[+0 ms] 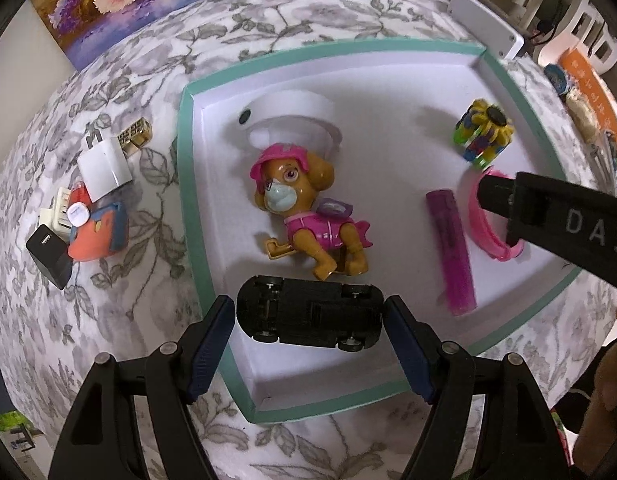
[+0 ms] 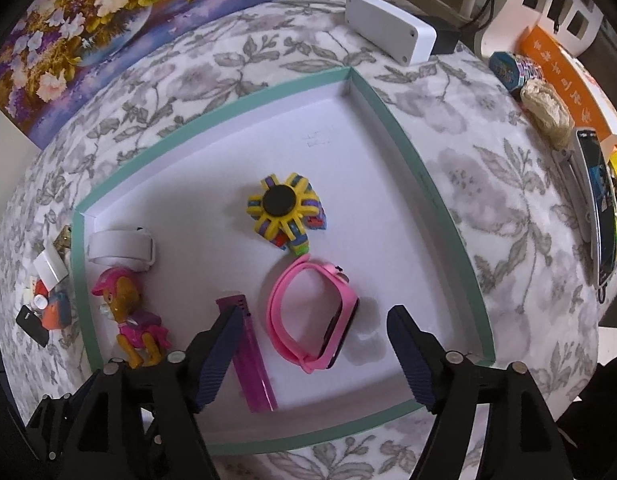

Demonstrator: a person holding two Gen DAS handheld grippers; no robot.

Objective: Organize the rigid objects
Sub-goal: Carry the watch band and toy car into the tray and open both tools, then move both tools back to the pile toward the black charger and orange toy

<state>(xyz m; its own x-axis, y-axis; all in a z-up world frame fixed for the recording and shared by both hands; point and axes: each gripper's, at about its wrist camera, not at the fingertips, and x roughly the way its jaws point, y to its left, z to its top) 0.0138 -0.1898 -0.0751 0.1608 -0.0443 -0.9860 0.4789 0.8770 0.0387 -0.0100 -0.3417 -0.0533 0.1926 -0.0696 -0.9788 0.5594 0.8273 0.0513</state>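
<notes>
A white box with a teal rim (image 1: 188,184) (image 2: 408,152) lies on a floral cloth. My left gripper (image 1: 308,305) is shut on a black toy car (image 1: 310,320), upside down, pads against its two ends, over the box's near edge. Inside lie a puppy figure in pink (image 1: 308,208) (image 2: 132,312), a white round device (image 1: 296,116), a colourful spinner (image 1: 484,132) (image 2: 284,208) and a purple tube (image 1: 452,252) (image 2: 252,364). My right gripper (image 2: 314,312) stands open astride a pink watch (image 2: 308,316) (image 1: 480,224), pads clear of it.
Left of the box sit a white charger (image 1: 104,168), a black adapter (image 1: 48,256), a gold block (image 1: 136,134) and other small items. A white case (image 2: 388,28) stands behind the box. A phone (image 2: 596,208) and orange packet (image 2: 564,68) line the right edge.
</notes>
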